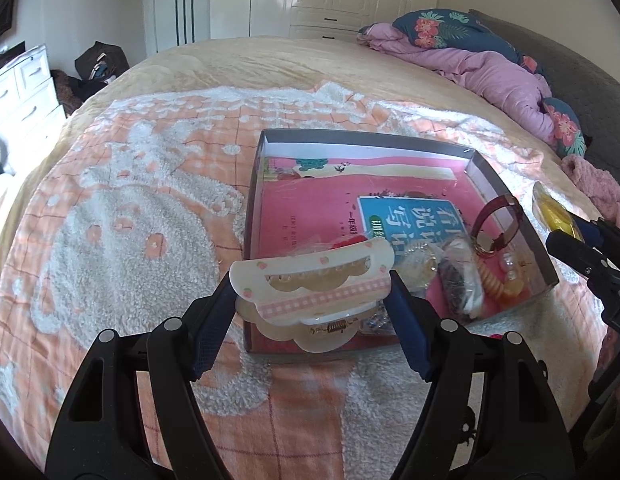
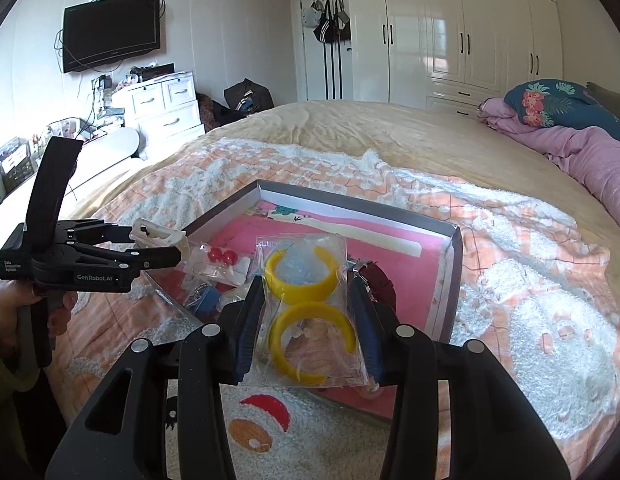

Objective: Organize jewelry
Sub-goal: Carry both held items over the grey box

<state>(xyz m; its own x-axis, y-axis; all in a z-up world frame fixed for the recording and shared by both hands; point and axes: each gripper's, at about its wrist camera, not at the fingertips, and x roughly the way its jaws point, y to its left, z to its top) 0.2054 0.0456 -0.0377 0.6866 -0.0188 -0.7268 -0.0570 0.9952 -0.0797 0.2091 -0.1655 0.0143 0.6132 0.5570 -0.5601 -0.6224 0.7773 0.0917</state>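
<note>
A person is standing by the bed and holding a grabber in each hand. The left gripper (image 1: 312, 300) is squeezing a big white hair clip (image 1: 310, 292) with little peaches on it, just over the near edge of the shallow box (image 1: 510, 200). The right gripper (image 2: 306, 324) is pinching a clear bag (image 2: 306, 312) with two yellow hoops inside, up above the near end of the box. The box is sitting on a fluffy orange and white blanket (image 1: 110, 208), with a pink book (image 1: 306, 216) lying flat in it. A dark red watch (image 1: 498, 220), red bead earrings (image 2: 222, 257) and other small bits are piling up at the near end. I think the slippery bag could be sliding out, because only its edges are being pinched. The clip could be popping free, since its rounded ends give the pads little to hold. Anything falling may be getting lost in the fluffy blanket or landing on the crowded pile.
</note>
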